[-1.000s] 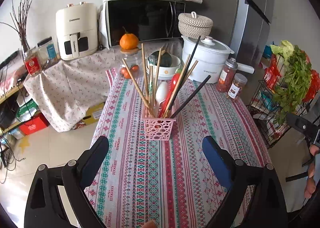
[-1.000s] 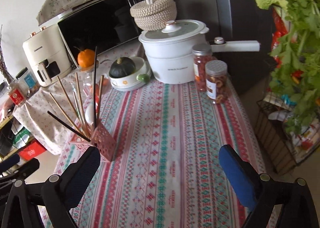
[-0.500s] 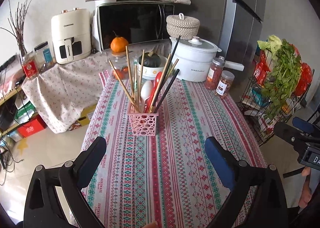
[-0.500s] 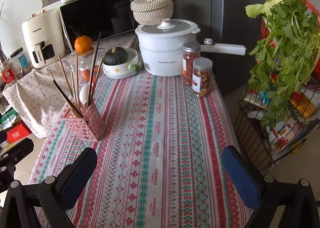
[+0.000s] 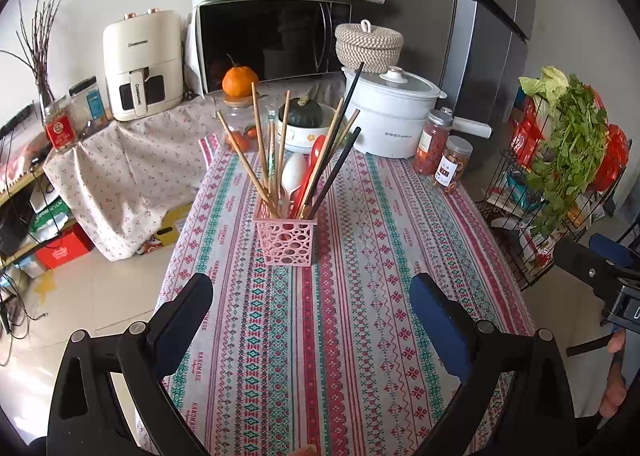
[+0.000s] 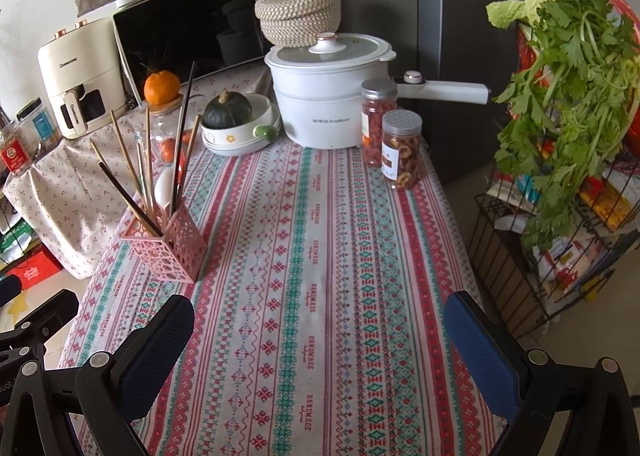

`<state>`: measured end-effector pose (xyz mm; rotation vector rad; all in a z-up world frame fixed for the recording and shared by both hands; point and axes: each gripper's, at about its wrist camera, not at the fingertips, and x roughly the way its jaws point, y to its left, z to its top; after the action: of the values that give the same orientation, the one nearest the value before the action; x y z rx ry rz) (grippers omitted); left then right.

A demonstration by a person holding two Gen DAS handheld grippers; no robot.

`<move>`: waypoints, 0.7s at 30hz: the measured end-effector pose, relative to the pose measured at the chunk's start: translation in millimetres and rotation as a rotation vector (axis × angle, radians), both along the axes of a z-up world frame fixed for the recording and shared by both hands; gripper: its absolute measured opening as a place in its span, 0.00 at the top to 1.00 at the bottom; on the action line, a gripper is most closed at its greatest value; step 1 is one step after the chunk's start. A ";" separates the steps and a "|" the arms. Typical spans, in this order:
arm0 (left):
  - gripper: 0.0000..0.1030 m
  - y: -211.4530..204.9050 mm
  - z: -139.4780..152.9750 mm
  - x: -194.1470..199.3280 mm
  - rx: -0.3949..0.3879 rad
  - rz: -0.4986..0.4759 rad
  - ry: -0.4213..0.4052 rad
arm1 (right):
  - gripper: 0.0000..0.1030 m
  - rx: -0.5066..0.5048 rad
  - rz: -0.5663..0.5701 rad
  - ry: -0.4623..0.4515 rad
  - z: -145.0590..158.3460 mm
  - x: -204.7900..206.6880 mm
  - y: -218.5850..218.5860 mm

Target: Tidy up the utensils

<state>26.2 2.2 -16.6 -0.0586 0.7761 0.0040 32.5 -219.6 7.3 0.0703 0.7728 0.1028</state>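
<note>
The pink perforated plastic basket (image 5: 286,241) of upright chopsticks and spoons stands mid-frame on the counter (image 5: 360,336), dead ahead of the left tool (image 5: 312,308), the nearer one; both it and the right tool (image 6: 318,332) gape empty.

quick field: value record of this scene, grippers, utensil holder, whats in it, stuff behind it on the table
left gripper: open, empty, above the tablecloth
right gripper: open, empty
utensil holder: pink perforated basket, upright on the cloth
contents: wooden chopsticks, black chopsticks, white spoon, red spoon
loose utensils on the cloth: none visible
behind: white pot, two jars, bowl with squash
</note>
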 end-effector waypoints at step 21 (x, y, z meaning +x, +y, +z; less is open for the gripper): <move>0.03 1.1 4.3 -2.4 0.000 0.005 -0.021 | 0.00 -0.021 0.005 -0.013 0.7 3.4 4.3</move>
<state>23.8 3.3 -12.3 -0.0607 0.7551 0.0081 35.9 -215.2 8.0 0.0480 0.7608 0.0998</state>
